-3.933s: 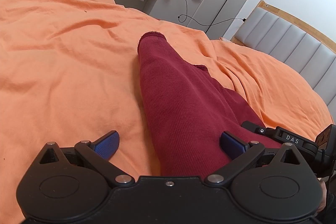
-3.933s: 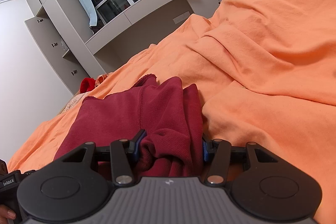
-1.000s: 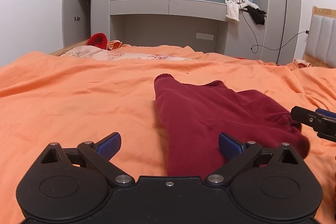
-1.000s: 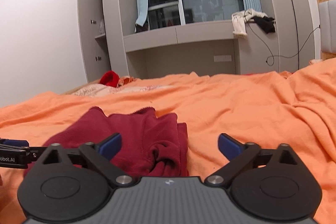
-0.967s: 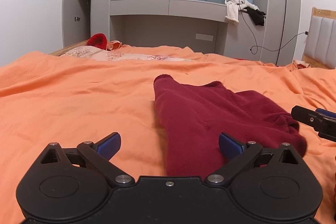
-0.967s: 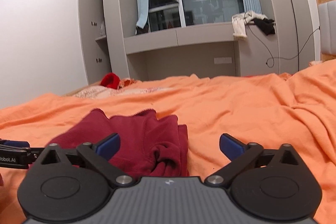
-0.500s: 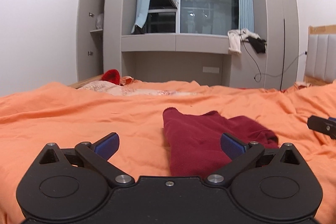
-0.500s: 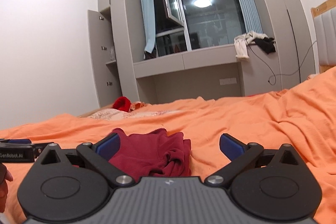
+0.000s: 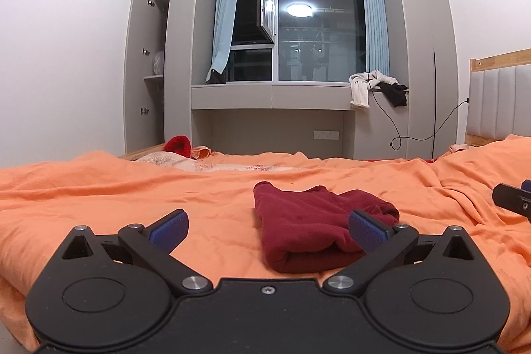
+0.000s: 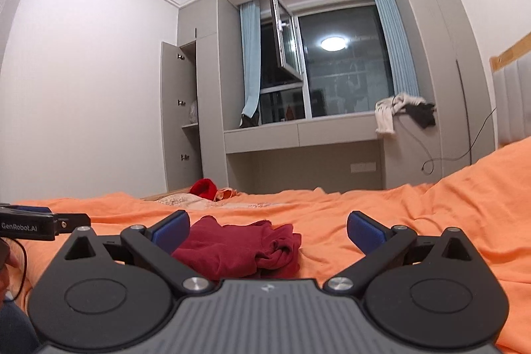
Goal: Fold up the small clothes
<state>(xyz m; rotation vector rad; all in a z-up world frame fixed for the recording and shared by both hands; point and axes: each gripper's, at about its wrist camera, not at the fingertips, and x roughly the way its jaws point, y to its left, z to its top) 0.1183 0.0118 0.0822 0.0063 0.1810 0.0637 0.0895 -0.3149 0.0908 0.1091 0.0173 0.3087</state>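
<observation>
A dark red garment (image 9: 308, 228) lies folded into a compact bundle on the orange bedcover (image 9: 99, 198). My left gripper (image 9: 267, 229) hovers open just short of it, blue pads apart and nothing held. In the right wrist view the same garment (image 10: 239, 247) sits ahead and left of centre, its right end bunched. My right gripper (image 10: 267, 229) is open too, drawn back from the cloth. Each gripper's tip shows at the edge of the other's view: the right one (image 9: 512, 199) and the left one (image 10: 43, 223).
A bright red item (image 9: 179, 145) and pale patterned cloth (image 9: 205, 165) lie at the far side of the bed. Beyond stand a grey window desk (image 9: 272, 97) with white and black clothes (image 9: 375, 90), a hanging cable, an open cupboard and a padded headboard (image 9: 501, 102).
Both grippers have pulled back and tilted up from the garment, so it looks smaller and lower and more of the room shows. The right gripper, shut on the cloth 3.9 s ago, is open.
</observation>
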